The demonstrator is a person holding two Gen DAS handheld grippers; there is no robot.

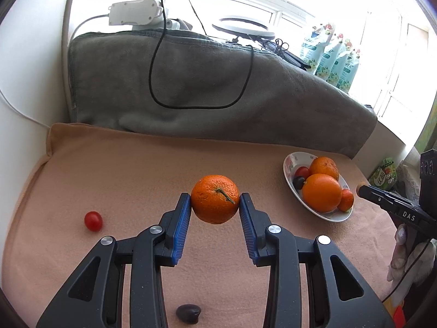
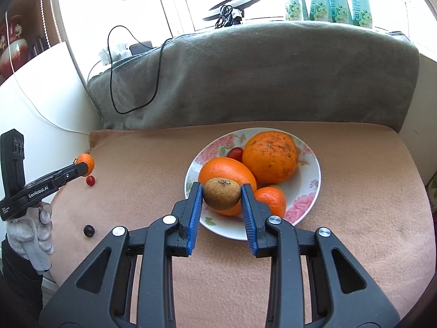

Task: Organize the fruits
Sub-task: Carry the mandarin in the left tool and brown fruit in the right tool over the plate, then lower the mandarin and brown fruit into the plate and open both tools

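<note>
Fruits are lying partly on a flowered plate [image 2: 311, 164] and partly loose on the peach-coloured cloth [image 1: 136, 169] that is covering the surface. Sitting near the cloth's right edge, towards the back in the left wrist view, the plate is holding a large rough-skinned orange [image 2: 269, 156], a smooth orange [image 2: 224, 170], a small mandarin [image 2: 273, 199] and a cherry tomato [image 2: 235, 153]; in the left wrist view a dark fruit [image 1: 298, 182] is also showing among them.

The left gripper [image 1: 215, 201] is clamping a stemmed mandarin [image 1: 215, 199] between its blue pads [image 1: 182, 227], holding it up off the cloth near the middle. Below it to the left, a second cherry tomato [image 1: 93, 220] is resting on the cloth towards the left edge, and a dark plum-like fruit [image 1: 188, 313] is lying near the front edge, between the gripper's arms in this view.

The right gripper [image 2: 221, 197] is gripping a brown, dull-skinned round fruit [image 2: 221, 193], its jaws narrow around it, over the near rim of the plate. A gloved hand [image 2: 32, 232] is carrying the left gripper at the left border of the right wrist view.

Behind the cloth a grey blanket [image 1: 191, 82] is draping over a raised back, with a black cable [image 1: 202, 106] looping across it
</note>
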